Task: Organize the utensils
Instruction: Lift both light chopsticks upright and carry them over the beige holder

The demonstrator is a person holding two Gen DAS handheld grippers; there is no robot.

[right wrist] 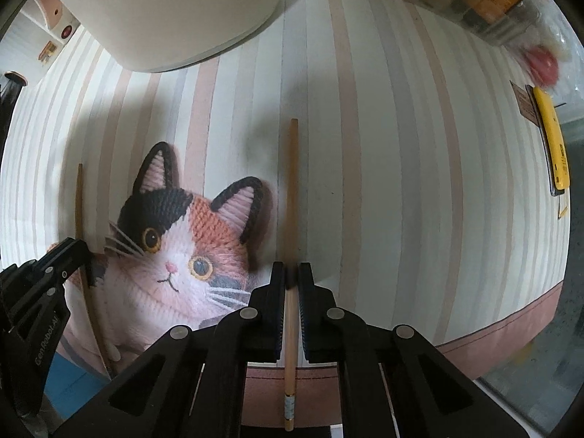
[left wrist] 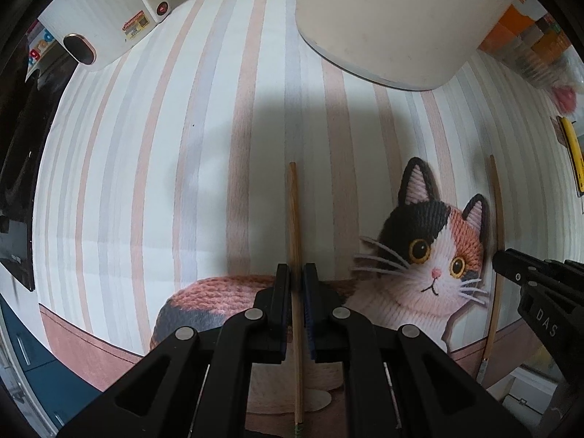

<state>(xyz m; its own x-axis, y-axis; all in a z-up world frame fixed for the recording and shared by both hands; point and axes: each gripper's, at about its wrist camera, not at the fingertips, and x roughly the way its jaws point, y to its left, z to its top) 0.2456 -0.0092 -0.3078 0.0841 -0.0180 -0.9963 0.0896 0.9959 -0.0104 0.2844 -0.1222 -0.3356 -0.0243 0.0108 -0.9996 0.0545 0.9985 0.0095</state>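
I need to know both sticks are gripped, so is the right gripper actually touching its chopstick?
Touching. In the right wrist view the right gripper has both pads pressed against the chopstick, which runs between the closed fingers with no visible gap.

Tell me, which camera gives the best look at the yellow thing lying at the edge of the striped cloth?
The right wrist view. There the yellow object shows nearly its whole length, lying beside the striped cloth at the picture's right edge. The left wrist view catches only a thin, distorted sliver of it at the far right rim.
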